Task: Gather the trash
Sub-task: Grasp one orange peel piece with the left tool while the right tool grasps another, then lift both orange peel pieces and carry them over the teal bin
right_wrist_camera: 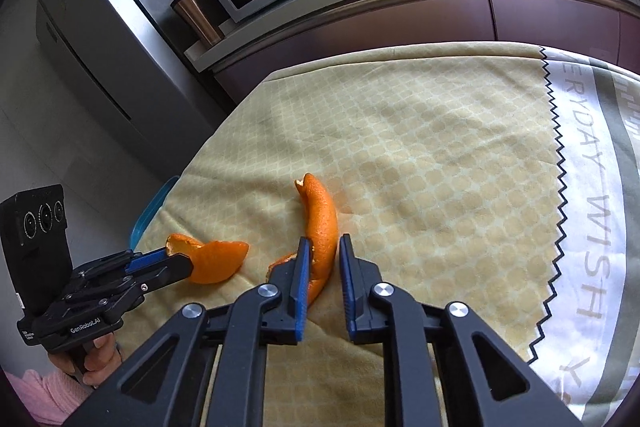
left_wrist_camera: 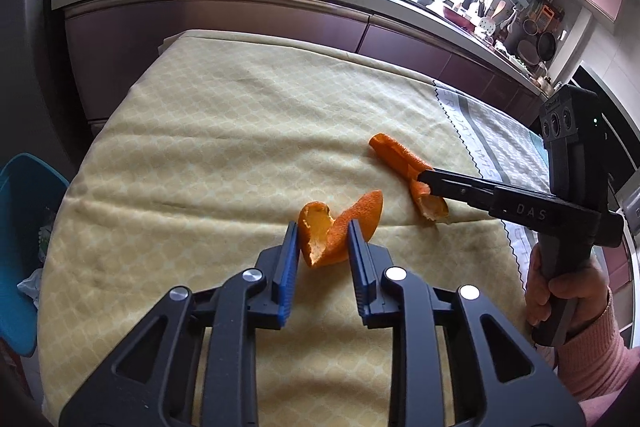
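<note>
On the yellow patterned tablecloth (left_wrist_camera: 224, 131), two pieces of orange peel are being picked up at once — the grasping step of the collection. To the left, the left gripper (left_wrist_camera: 323, 235) has its blue pads narrowly set around the curled orange peel (left_wrist_camera: 340, 227), seemingly touching both sides. To the right, the right gripper (right_wrist_camera: 325, 247) straddles the long peel strip (right_wrist_camera: 322, 223); the left pad touches it, the right pad shows a gap, so the hold is not yet firm. A blue bin (left_wrist_camera: 24, 227) stands beyond the table's left edge — likely the destination. Next, both jaws should close fully before lifting.
</note>
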{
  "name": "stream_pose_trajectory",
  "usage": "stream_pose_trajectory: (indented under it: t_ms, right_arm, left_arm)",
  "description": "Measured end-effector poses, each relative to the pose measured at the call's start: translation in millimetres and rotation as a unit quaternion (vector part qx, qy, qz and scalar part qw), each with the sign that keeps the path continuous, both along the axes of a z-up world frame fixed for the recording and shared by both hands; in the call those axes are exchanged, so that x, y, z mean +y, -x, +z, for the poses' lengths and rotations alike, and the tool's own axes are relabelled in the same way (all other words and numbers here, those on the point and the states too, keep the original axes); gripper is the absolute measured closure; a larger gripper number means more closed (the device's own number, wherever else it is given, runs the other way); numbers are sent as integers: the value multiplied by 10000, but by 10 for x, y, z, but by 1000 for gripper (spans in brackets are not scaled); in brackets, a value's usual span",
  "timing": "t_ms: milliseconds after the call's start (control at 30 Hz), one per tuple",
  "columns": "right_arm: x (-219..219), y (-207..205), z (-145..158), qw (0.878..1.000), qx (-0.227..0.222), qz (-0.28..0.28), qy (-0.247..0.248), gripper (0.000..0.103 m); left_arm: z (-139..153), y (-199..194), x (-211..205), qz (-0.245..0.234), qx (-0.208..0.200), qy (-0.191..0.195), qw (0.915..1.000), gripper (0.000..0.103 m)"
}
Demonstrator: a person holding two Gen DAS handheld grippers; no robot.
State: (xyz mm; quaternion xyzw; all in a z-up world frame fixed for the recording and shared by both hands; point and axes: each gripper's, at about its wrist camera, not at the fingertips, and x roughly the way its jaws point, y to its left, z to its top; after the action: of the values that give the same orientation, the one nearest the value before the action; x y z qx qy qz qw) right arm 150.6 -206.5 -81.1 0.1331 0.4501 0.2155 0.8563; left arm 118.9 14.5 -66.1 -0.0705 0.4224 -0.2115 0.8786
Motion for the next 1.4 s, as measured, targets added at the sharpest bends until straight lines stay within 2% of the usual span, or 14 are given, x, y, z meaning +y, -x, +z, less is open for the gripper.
stream_pose_trajectory:
  t_ms: [400, 700, 1067, 1400]
  right_arm:
    - [137, 108, 72, 9998, -108, 80, -143, 94]
    - [316, 166, 152, 9992, -205, 227, -243, 94]
    - [541, 219, 149, 9988, -209, 377, -228, 94]
    - [686, 263, 185, 9980, -263, 524, -254, 94]
  left_arm:
    - [37, 161, 53, 37, -163, -78, 9998, 87]
    - [173, 318, 259, 179, -352, -28, 9992, 97]
    - [118, 376, 470, 322, -300, -17, 9990, 97]
    - [182, 421, 670, 540, -371, 88, 9978, 97]
